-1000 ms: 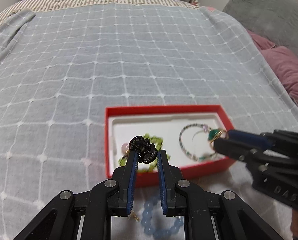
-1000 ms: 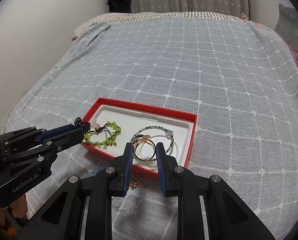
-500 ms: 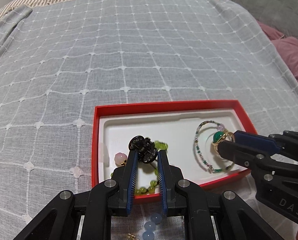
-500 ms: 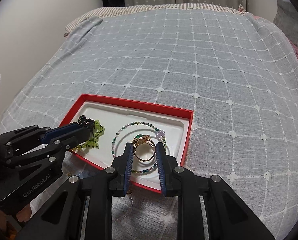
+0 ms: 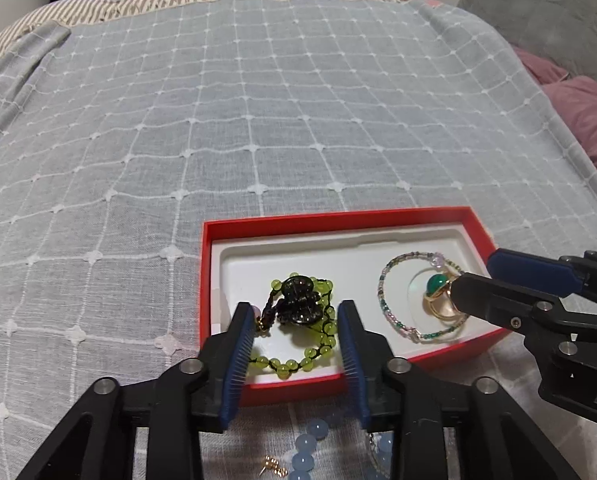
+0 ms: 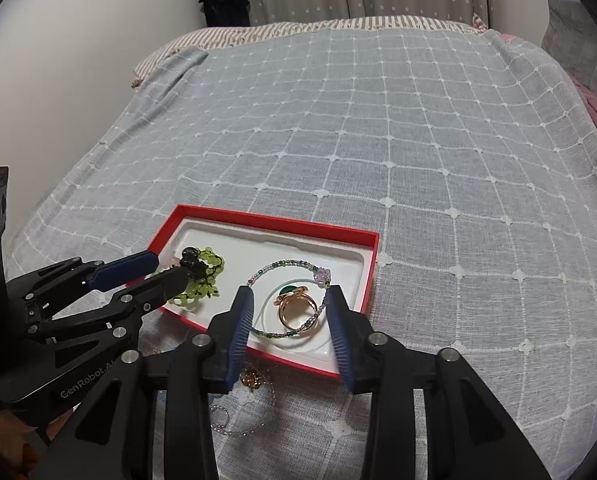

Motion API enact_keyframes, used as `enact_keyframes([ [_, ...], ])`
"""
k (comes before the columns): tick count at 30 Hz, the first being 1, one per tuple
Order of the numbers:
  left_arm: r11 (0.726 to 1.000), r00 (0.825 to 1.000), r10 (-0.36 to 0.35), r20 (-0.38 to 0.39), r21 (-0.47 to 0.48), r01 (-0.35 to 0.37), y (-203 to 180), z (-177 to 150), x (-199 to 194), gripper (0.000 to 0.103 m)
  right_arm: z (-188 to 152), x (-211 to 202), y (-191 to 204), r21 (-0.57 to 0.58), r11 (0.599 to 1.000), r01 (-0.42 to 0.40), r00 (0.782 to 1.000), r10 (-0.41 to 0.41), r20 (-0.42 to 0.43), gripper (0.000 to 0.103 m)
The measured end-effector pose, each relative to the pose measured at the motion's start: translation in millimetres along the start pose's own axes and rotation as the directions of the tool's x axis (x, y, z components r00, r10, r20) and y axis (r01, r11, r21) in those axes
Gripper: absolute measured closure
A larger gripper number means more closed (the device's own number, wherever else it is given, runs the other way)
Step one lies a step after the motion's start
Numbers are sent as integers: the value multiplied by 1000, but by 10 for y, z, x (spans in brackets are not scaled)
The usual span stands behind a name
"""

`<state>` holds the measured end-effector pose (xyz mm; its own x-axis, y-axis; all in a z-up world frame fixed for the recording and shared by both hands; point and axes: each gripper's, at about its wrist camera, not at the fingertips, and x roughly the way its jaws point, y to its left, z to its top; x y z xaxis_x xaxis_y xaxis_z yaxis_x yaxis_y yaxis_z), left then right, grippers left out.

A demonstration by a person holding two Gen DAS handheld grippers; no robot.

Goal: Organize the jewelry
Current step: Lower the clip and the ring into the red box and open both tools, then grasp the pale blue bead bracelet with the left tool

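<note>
1. A red box [image 5: 474, 222] with a white liner sits on a grey checked bedspread [image 5: 258, 100]; both grippers point down at its near edge.
2. Left gripper [image 5: 296, 312]: its jaws are opening, and neither pad touches anything. A black clip [image 5: 298, 300] lies in the box between the fingertips, toward 12 o'clock from the gripper, clear of both pads.
3. The clip rests on top of a green bead bracelet [image 5: 294, 360], which loops across the liner between the same fingers.
4. Right gripper [image 6: 288, 308]: its jaws are opening, with nothing pressed by the pads. A gold ring [image 6: 296, 306] with a green stone lies on the liner between the fingertips, free of both.
5. The ring lies inside a thin beaded bracelet [image 6: 272, 266]; that loop's edges run close to both right pads, and contact cannot be settled from the right wrist view.
6. In the left wrist view the ring [image 5: 438, 296] is at 3 o'clock from the clip, partly hidden by the right gripper's [image 5: 478, 276] near finger.
7. Outside the box, at 6 o'clock from it, blue beads [image 5: 306, 446] and a small gold earring [image 5: 274, 466] lie on the bedspread under the left gripper.
8. Under the right gripper a thin chain [image 6: 238, 416], possibly with a gold charm, lies on the bedspread.
</note>
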<state>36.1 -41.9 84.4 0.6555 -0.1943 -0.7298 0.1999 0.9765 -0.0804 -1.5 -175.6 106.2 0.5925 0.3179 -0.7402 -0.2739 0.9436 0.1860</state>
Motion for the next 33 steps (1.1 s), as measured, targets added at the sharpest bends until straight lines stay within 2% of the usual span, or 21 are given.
enact_keyframes([
  [3, 1000, 1000, 21, -9, 2, -21, 9, -21, -66, 47, -15, -84, 8, 4, 1000, 12, 1000, -12, 5, 57],
  [12, 998, 997, 57, -44, -20, -58, 109, -170, -277, 25, -156, -339, -15, 42, 998, 49, 999, -48, -25, 47],
  [22, 997, 985, 73, -156, -17, -76, 106, -376, -224, 16, -379, -350, 10, 45, 995, 88, 988, -81, -130, 42],
  [28, 993, 956, 115, -270, 5, -118, 126, -516, -55, 15, -489, -214, -8, 64, 992, 110, 975, -95, -201, 42],
  [33, 990, 942, 141, -304, 41, -135, 109, -574, 21, 15, -565, -58, -16, 56, 989, 138, 959, -120, -256, 42],
])
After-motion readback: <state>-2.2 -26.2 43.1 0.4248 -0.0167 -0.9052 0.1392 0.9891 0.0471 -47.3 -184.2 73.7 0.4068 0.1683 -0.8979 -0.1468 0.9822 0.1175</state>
